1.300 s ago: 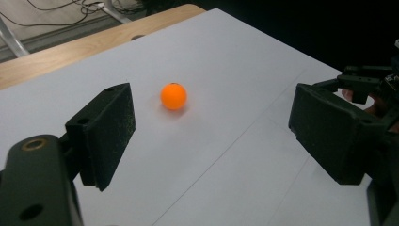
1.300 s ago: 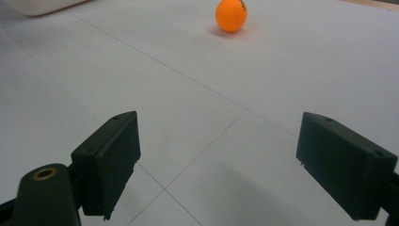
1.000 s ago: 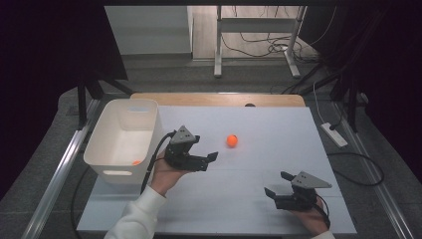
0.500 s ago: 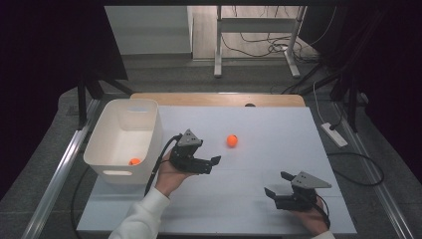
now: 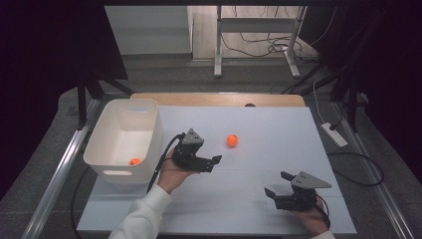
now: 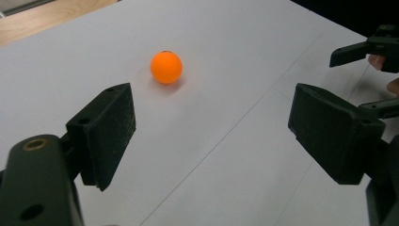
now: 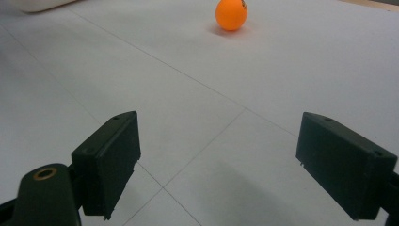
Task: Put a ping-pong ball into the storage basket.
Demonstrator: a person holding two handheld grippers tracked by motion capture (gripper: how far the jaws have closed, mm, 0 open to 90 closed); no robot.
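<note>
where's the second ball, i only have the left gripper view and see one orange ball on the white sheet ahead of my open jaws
Observer: A second orange ball lies inside the white bin, in its near corner, in the high view.
Operator: where's the bin from my gripper
Observer: The left gripper points toward the ball on the table; the bin sits on the other side of that hand, at the table's left edge.
Operator: is the right gripper holding anything
Observer: No. The right gripper rests low near the table's front right, open and empty; in its own view the ball on the table is far ahead.
</note>
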